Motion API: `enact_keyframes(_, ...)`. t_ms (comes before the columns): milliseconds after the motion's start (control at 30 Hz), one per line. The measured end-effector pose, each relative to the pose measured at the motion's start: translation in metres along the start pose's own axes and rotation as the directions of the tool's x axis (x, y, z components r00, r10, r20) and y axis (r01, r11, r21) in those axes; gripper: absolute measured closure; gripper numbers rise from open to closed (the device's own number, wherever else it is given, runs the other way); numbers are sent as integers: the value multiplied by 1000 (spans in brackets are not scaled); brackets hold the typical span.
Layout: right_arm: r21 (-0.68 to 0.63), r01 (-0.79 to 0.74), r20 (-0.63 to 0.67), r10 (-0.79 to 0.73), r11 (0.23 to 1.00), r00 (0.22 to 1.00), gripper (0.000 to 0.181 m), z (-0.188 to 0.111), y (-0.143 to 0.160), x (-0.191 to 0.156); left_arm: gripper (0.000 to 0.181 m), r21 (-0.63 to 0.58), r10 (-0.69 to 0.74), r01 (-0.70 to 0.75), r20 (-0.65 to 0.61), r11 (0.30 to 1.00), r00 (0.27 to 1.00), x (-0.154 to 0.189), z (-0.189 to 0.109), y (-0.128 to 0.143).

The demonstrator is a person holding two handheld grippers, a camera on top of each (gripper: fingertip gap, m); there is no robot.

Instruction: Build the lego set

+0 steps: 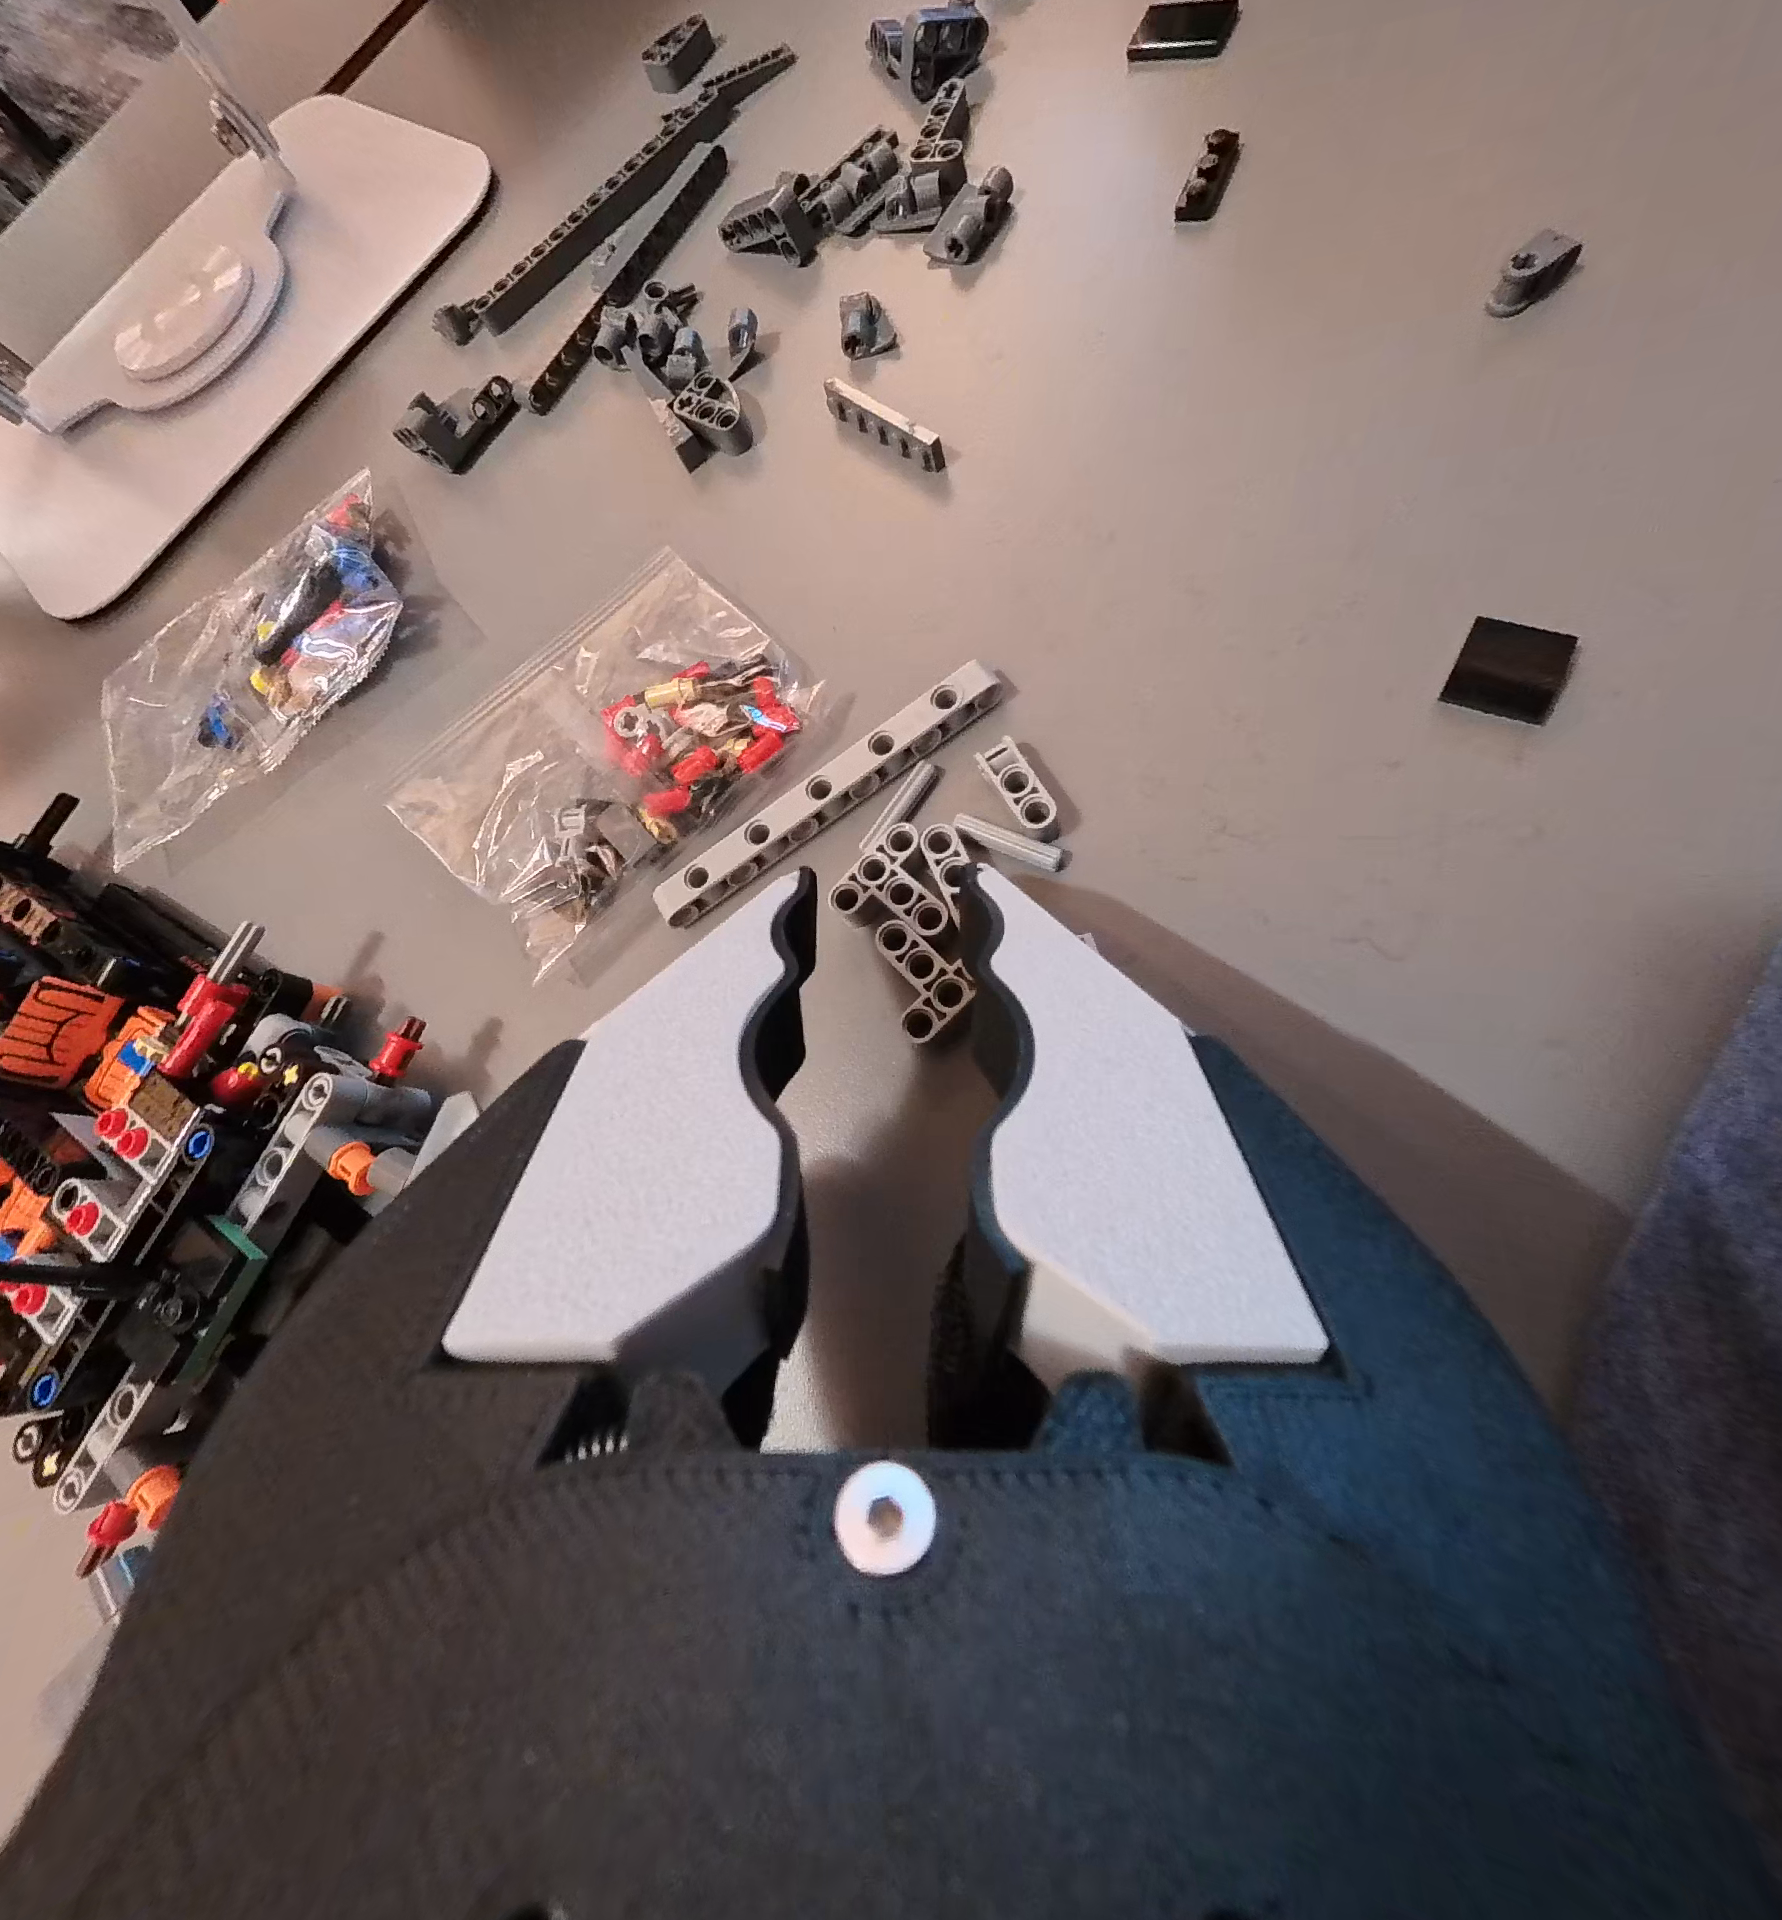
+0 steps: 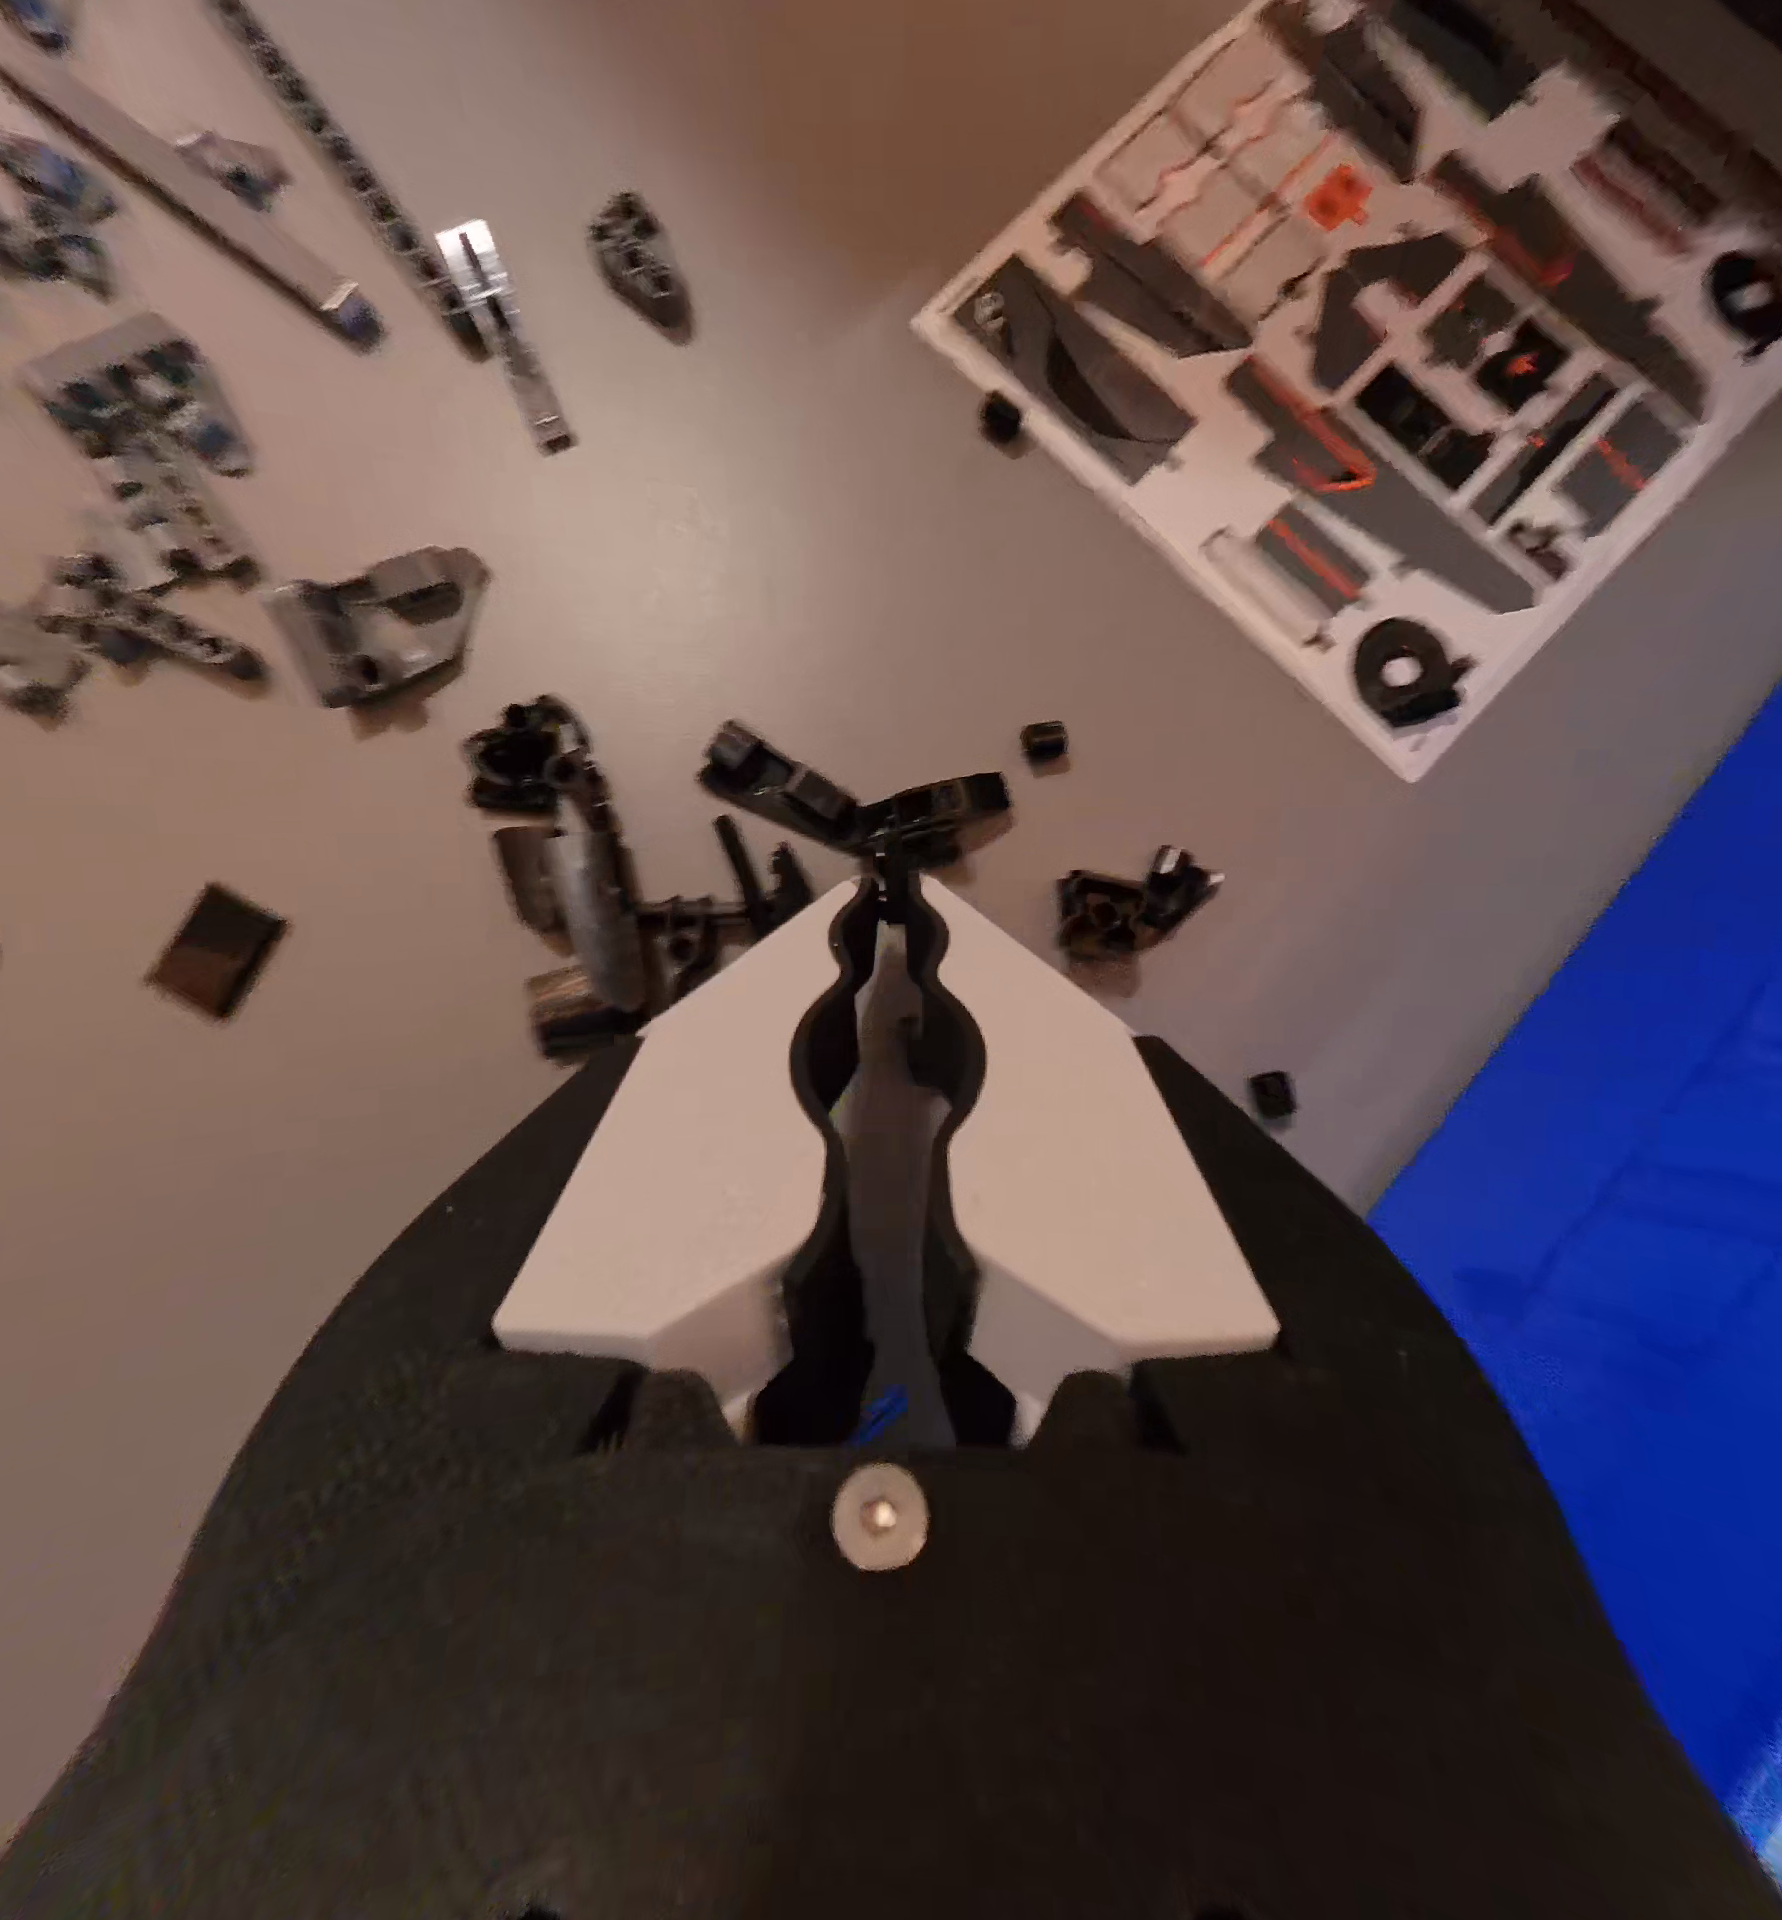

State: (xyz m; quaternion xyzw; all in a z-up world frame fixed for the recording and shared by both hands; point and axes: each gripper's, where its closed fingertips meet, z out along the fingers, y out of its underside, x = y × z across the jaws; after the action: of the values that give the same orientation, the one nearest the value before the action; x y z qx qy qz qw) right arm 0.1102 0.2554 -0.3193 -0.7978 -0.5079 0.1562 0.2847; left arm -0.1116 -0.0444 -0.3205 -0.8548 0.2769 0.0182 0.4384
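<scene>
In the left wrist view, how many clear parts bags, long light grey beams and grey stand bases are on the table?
Clear parts bags: 2
Long light grey beam: 1
Grey stand base: 1
Total: 4

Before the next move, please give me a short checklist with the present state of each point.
1. left gripper open and empty: ok.
2. Light grey beams lie loose on the table between its fingertips: ok.
3. right gripper closed on a black piece: ok.
4. Grip on that piece secure: cannot tell, only the tips pinch it and the view is blurred.
5. Partly built model in the right gripper's view: not ok, it shows only at the left gripper's side.
6. sticker sheet clear of the pieces: ok.
</scene>
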Motion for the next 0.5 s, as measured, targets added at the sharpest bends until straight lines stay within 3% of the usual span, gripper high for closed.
enact_keyframes(133, -82, -17, 202, 33, 997, 979, 179, -9, 15, -35, 156, 1, -4, 4, -2, 1000, 1000, 0, -2, 1)
enact_keyframes(333, -142, 42, 385, 16, 989, 923, 179, -32, 40, -73, 156, -9, -9, 9, 1, 1000, 1000, -1, -5, 3)
enact_keyframes(500, -190, 47, 417, 37, 981, 908, 178, -26, 49, -79, 158, -14, -4, 4, 4, 1000, 1000, 0, -5, 4)
